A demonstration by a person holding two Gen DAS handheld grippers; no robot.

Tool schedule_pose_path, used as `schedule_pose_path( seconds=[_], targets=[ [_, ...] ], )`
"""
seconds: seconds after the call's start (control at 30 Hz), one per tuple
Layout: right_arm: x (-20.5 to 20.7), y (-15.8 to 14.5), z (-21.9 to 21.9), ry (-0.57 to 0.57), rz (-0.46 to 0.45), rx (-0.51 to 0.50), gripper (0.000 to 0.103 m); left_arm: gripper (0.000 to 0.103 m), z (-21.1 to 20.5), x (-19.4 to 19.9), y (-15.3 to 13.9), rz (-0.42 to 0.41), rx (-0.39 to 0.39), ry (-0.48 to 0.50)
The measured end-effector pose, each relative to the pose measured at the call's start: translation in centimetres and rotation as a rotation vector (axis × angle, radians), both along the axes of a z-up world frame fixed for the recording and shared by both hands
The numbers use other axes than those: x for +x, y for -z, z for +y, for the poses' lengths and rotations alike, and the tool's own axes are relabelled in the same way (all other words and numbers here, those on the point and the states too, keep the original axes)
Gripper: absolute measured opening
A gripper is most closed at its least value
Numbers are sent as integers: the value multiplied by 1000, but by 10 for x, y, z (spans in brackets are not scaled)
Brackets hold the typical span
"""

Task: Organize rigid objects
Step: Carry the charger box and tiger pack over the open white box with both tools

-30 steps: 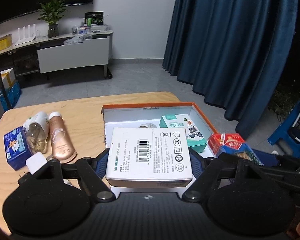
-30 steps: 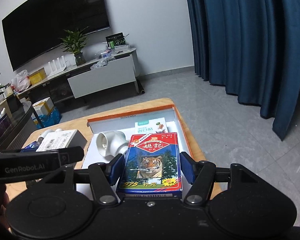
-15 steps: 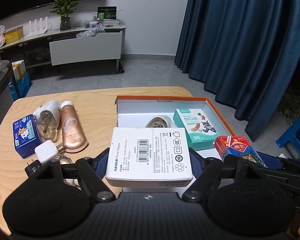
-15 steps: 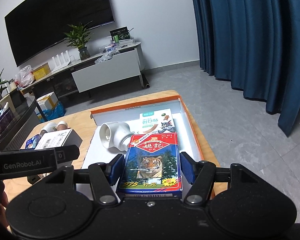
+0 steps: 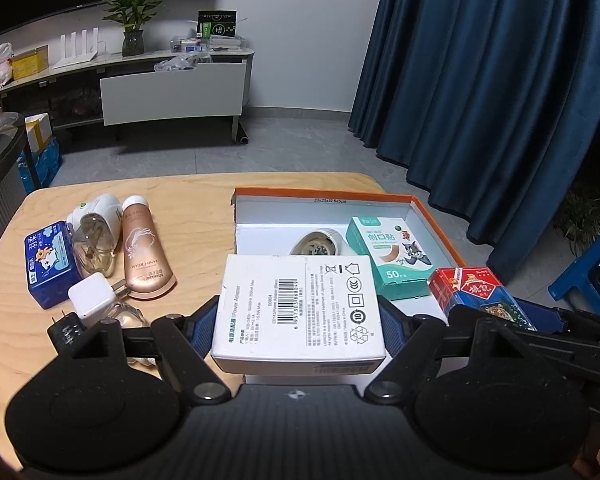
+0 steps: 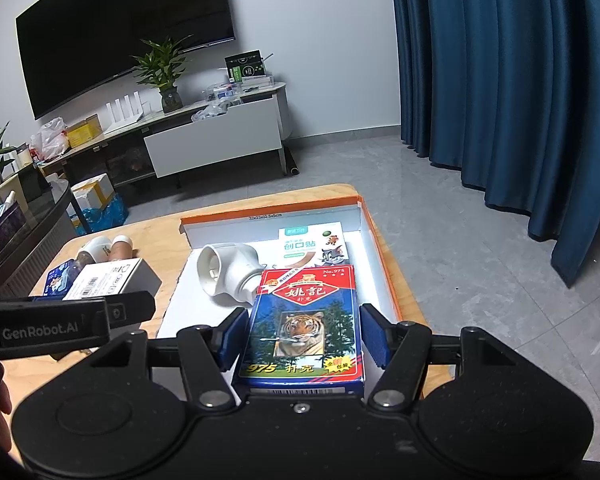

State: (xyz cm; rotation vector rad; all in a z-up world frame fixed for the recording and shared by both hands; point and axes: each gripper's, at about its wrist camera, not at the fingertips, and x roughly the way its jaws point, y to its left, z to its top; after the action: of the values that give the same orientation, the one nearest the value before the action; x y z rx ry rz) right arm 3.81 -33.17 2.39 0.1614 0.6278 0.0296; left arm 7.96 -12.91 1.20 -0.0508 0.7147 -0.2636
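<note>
- Left claw (image 5: 298, 322): clamped on white power adapter box (image 5: 300, 304), held above the worktop (image 5: 188, 208).
- Right claw (image 6: 302, 338): clamped on tiger playing-card box (image 6: 304, 326); orange-rimmed tray (image 6: 376, 256) lay just ahead.

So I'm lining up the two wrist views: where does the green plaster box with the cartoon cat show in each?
Left wrist: plaster box lies right of centre, inside the orange-rimmed tray, beyond the white adapter box.
Right wrist: plaster box sits at centre, just beyond the tiger card box.
Shared landmark: the tray's far rim.
</note>
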Motion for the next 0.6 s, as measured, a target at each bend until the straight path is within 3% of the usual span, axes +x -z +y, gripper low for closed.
schedule_pose_path(
  seconds=[0.6],
  targets=[
    [-1, -1, -1, 1, 1, -3, 73, 79, -1, -1, 2, 7, -5, 0]
  ],
)
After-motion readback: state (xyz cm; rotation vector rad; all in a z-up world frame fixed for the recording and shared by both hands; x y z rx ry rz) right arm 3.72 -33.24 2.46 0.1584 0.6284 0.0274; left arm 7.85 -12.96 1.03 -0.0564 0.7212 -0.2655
